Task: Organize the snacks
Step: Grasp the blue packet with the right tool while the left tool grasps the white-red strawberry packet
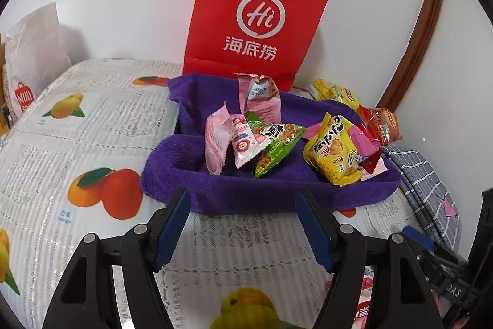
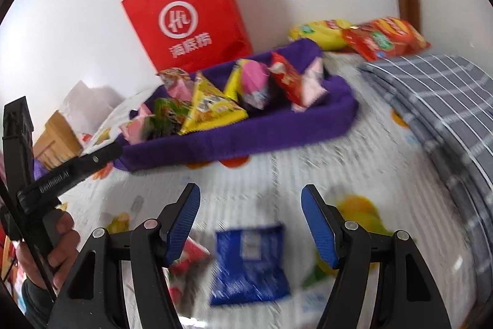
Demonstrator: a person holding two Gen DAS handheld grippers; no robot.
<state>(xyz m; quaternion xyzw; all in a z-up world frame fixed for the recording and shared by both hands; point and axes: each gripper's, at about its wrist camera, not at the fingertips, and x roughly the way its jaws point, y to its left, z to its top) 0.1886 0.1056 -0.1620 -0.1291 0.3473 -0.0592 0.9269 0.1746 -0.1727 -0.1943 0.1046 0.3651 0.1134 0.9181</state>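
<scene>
The bench [image 1: 92, 119] is covered with a white cloth with fruit pictures. A red paper bag [image 1: 255, 20] is stood against the wall. In front of it a purple basket [image 1: 246, 193] is seen, and many snack packets are already piled inside, such as a yellow packet [image 1: 332, 156] and a green packet [image 1: 277, 147]. A blue packet [image 2: 249, 261] is left on the bench, just below the right gripper [image 2: 250, 224]. Its jaws are spread and nothing is held. The left gripper [image 1: 243, 224] is also spread and empty, near the basket's front. The pick-up step seems to be in hand. Next, the right jaws probably need to be lowered around the blue packet and squeezed.
</scene>
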